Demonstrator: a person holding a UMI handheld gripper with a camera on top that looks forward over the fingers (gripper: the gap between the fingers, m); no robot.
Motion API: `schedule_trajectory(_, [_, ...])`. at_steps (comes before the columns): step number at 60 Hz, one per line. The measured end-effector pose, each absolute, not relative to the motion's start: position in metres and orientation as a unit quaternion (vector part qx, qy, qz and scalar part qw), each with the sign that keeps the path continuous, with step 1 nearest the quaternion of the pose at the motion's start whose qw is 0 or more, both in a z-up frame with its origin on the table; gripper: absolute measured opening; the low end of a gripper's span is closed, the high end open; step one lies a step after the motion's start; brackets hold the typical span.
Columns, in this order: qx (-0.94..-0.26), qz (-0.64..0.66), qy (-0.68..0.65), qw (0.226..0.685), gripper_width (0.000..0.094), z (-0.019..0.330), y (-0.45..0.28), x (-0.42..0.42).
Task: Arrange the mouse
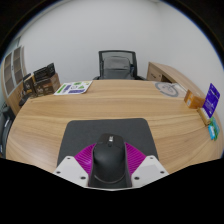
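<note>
Black mouse [109, 160] gripped in the gripper [110, 163], over the near edge of a dark mat [107, 132].

Pressed from both sides by the pink pads [87, 157], with the mouse's far end poking out just past the fingertips. Mat lying flat on the wooden bench [60, 120]. Farther off: papers [73, 88] at the far left, a black chair [117, 65] behind the bench's far edge, a purple box [211, 97] at the far right.

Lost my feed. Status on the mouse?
Gripper shut on mouse. Mouse over near edge of black mat. Nothing in the way.
</note>
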State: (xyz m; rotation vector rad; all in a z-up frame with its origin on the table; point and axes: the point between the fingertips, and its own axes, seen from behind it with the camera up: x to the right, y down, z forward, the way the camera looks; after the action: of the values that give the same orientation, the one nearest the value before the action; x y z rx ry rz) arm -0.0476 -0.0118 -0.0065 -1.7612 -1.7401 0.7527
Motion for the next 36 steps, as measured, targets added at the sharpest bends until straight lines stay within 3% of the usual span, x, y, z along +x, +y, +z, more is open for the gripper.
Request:
schedule_trajectory(12, [-0.651,0.296,-0.647,0.263,0.0477,-0.008,-0.015,-0.048])
schedule_trajectory(17, [-0.651,0.287,-0.651,0.265,0.0667,-0.008,-0.012,-0.047])
schedule_trajectory(20, [-0.647,0.275,-0.652,0.283,0.088,-0.004,-0.004,-0.046])
schedule_trajectory(30, [-0.646,0.275,-0.651,0.288,0.0855,0.023,-0.003,-0.031])
schedule_trajectory(36, [-0.651,0.279,-0.648,0.281,0.0858,0.057,-0.008,-0.004])
